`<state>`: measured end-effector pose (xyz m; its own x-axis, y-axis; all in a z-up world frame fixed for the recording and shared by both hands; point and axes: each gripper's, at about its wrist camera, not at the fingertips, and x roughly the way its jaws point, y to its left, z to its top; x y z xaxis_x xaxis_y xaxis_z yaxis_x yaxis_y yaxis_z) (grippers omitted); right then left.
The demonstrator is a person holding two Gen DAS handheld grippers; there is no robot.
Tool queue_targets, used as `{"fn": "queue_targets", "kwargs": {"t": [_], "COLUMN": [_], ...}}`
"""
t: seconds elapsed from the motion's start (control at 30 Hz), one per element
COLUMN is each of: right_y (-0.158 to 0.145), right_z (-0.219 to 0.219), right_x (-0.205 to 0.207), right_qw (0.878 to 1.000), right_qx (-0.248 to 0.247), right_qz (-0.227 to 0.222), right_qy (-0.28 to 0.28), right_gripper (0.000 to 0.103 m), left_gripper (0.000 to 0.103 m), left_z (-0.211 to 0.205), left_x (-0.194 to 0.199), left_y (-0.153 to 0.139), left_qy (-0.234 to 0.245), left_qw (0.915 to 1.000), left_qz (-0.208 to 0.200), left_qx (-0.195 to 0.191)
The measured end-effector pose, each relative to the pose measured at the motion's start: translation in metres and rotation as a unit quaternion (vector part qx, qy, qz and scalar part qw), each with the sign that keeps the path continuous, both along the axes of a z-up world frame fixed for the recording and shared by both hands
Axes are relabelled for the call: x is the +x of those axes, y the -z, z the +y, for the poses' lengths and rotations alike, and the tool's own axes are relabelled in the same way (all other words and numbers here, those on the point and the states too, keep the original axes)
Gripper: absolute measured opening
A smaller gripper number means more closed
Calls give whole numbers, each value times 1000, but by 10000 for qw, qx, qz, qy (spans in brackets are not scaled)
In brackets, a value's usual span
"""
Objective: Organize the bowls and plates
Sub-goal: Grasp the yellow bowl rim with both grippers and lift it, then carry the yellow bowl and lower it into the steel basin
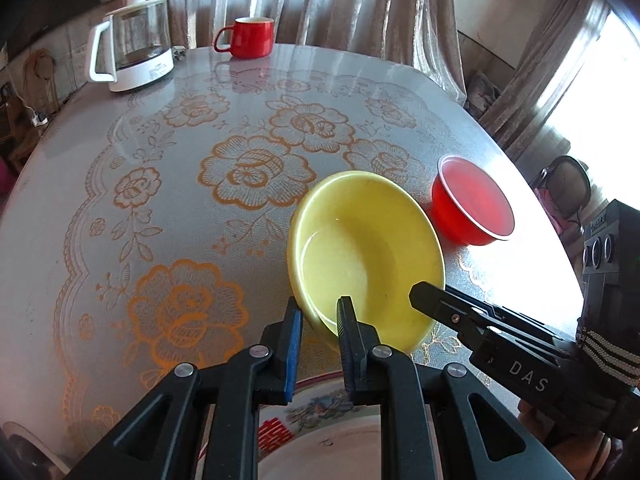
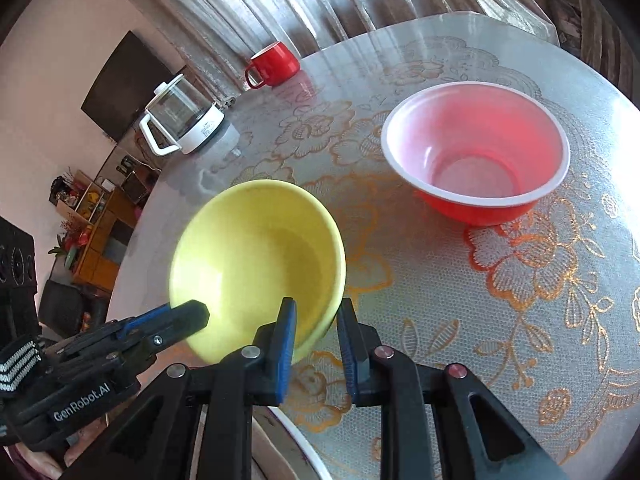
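A yellow bowl (image 1: 366, 256) is lifted and tilted above the table, held by both grippers at its near rim. My left gripper (image 1: 319, 312) has its jaws astride the bowl's rim, one finger inside and one outside. My right gripper (image 2: 316, 316) straddles the opposite side of the yellow bowl's (image 2: 256, 264) rim the same way. A red bowl with a white rim (image 2: 476, 152) stands upright on the table to the right; it also shows in the left wrist view (image 1: 472, 200). A white patterned plate (image 1: 320, 432) lies below the left gripper at the near table edge.
A round table with a lace floral cloth (image 1: 200, 184) carries a red mug (image 1: 248, 38) and a glass kettle on a white base (image 1: 134, 46) at the far side. Curtains hang behind. The table's edge (image 2: 132, 264) drops off at the left of the right wrist view.
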<state>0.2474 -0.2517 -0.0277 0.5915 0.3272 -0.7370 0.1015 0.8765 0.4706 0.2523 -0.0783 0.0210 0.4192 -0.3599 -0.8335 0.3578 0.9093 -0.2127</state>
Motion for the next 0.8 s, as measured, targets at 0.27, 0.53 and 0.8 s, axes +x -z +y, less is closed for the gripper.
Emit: {"fn": "queue_targets", "kwargs": {"t": [0.27,0.53,0.8], "right_y": [-29,-56,-59], "right_z": [24,74,139], "right_x": [-9,-30,-50], "right_qw": [9990,9941,9862], "right_qx": [-42,-47,52], "right_qz": [-356,-692,-737], "right_qy": [-257,-832,-1479], "right_gripper": [21,21,21], "left_gripper": [18,18,18], "left_z": [43,106,174], "left_x": [-24,-72,-124], "left_y": [-21,-46,-43], "left_qy": [-440,-939,-1464], "left_qw": [9981,9930,9857], "left_qz": [-145,-559,-666], "left_qx": [-400,-453,-499]}}
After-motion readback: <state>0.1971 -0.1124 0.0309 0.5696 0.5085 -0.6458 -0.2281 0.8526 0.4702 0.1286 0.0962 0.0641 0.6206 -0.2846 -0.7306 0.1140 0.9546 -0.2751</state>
